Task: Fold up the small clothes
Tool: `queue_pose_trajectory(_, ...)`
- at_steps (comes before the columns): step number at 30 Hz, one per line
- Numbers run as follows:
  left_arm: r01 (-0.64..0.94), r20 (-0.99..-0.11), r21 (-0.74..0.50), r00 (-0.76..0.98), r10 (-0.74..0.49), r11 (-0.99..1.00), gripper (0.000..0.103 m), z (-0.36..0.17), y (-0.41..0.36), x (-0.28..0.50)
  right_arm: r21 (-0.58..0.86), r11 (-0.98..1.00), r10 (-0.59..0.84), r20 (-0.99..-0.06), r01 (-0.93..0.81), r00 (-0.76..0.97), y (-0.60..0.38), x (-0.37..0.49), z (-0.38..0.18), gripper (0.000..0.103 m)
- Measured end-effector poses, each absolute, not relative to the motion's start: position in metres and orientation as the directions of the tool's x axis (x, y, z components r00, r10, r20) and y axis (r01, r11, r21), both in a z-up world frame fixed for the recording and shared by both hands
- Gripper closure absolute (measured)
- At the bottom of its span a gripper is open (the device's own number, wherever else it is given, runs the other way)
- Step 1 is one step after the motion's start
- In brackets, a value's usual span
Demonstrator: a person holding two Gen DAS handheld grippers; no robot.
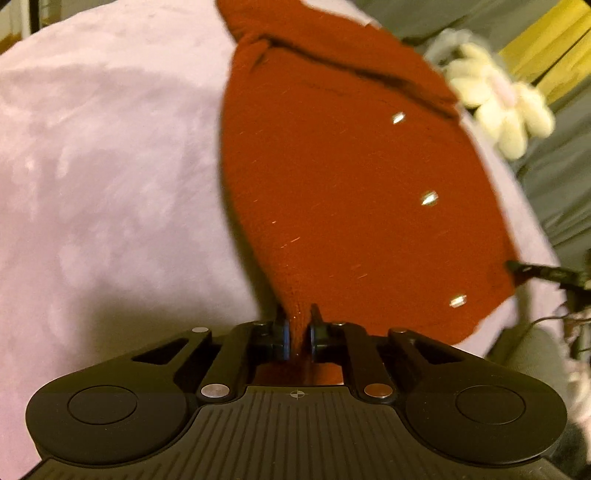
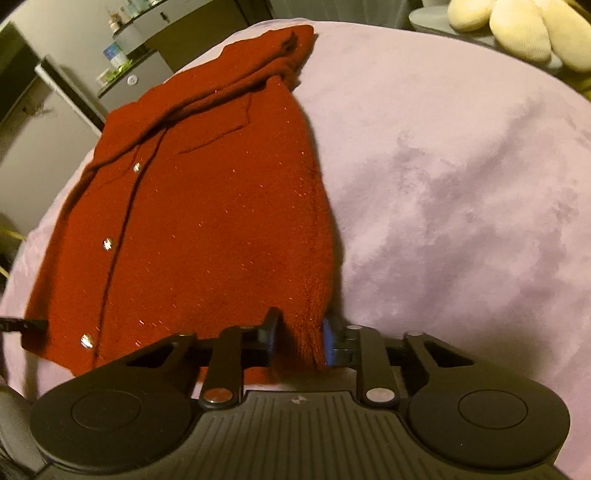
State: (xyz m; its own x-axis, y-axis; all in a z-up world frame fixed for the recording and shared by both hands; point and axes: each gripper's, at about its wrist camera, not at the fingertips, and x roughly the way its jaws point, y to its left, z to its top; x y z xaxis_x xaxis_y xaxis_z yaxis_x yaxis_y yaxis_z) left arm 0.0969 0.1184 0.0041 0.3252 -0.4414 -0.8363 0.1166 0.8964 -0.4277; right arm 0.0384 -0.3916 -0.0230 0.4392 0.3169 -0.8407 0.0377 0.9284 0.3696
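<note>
A small red knit cardigan (image 1: pixel 332 184) with silver buttons lies on a pale lilac blanket (image 1: pixel 110 166). My left gripper (image 1: pixel 298 325) is shut on the cardigan's near hem corner. In the right wrist view the same cardigan (image 2: pixel 207 221) lies stretched away, its sleeves bunched at the far end. My right gripper (image 2: pixel 299 332) is shut on the other hem corner, with thick knit between its fingers. The right gripper's tip shows in the left wrist view (image 1: pixel 535 273) at the cardigan's right edge. The left gripper's tip shows at the left edge of the right wrist view (image 2: pixel 22 325).
A cream plush toy (image 1: pixel 506 107) lies beyond the blanket's right edge on grey bedding; it also shows in the right wrist view (image 2: pixel 517 26). A grey cabinet with small bottles (image 2: pixel 122 62) stands beyond the blanket's far left. The blanket (image 2: pixel 461 184) spreads wide to the right.
</note>
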Motion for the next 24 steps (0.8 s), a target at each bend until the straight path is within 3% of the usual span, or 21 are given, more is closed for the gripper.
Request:
queue_pose_trajectory(4, 0.111, -0.725, -0.551, 0.427, -0.541, 0.827, 0.093, 0.037, 0.121, 0.111, 0.555, 0.828, 0.455, -0.749, 0.081, 0.482, -0.397, 0.048, -0.011, 0.086)
queue_pose_trajectory(8, 0.075, -0.625, -0.608, 0.569, -0.535, 0.79, 0.093, 0.066, 0.125, 0.146, 0.661, 0.746, 0.51, -0.643, 0.079, 0.571, -0.395, 0.079, 0.013, 0.086)
queue_pose_trajectory(13, -0.132, -0.643, -0.603, 0.664, -0.381, 0.787, 0.093, 0.06, 0.136, 0.201, 0.646, 0.751, 0.417, -0.626, 0.137, 0.659, -0.387, 0.136, 0.024, 0.088)
queue_pose_trajectory(15, -0.202, -0.672, -0.574, 0.67, -0.316, 0.794, 0.092, 0.05, 0.14, 0.218, 0.633, 0.751, 0.361, -0.632, 0.188, 0.686, -0.388, 0.157, 0.018, 0.103)
queue_pose_trajectory(17, -0.261, -0.698, -0.559, 0.661, -0.277, 0.787, 0.092, 0.036, 0.144, 0.232, 0.589, 0.774, 0.28, -0.649, 0.234, 0.708, -0.387, 0.173, 0.012, 0.103)
queue_pose_trajectory(21, -0.295, -0.688, -0.581, 0.675, -0.265, 0.759, 0.088, 0.02, 0.16, 0.24, 0.471, 0.844, 0.148, -0.666, 0.259, 0.731, -0.386, 0.186, 0.002, 0.092)
queue_pose_trajectory(23, -0.275, -0.67, -0.591, 0.691, -0.271, 0.759, 0.078, 0.018, 0.169, 0.238, 0.423, 0.882, 0.135, -0.648, 0.208, 0.75, -0.384, 0.183, 0.001, 0.08)
queue_pose_trajectory(24, -0.269, -0.667, -0.578, 0.7, -0.256, 0.771, 0.058, 0.019, 0.171, 0.237, 0.415, 0.896, 0.166, -0.643, 0.158, 0.747, -0.383, 0.18, 0.0, 0.069)
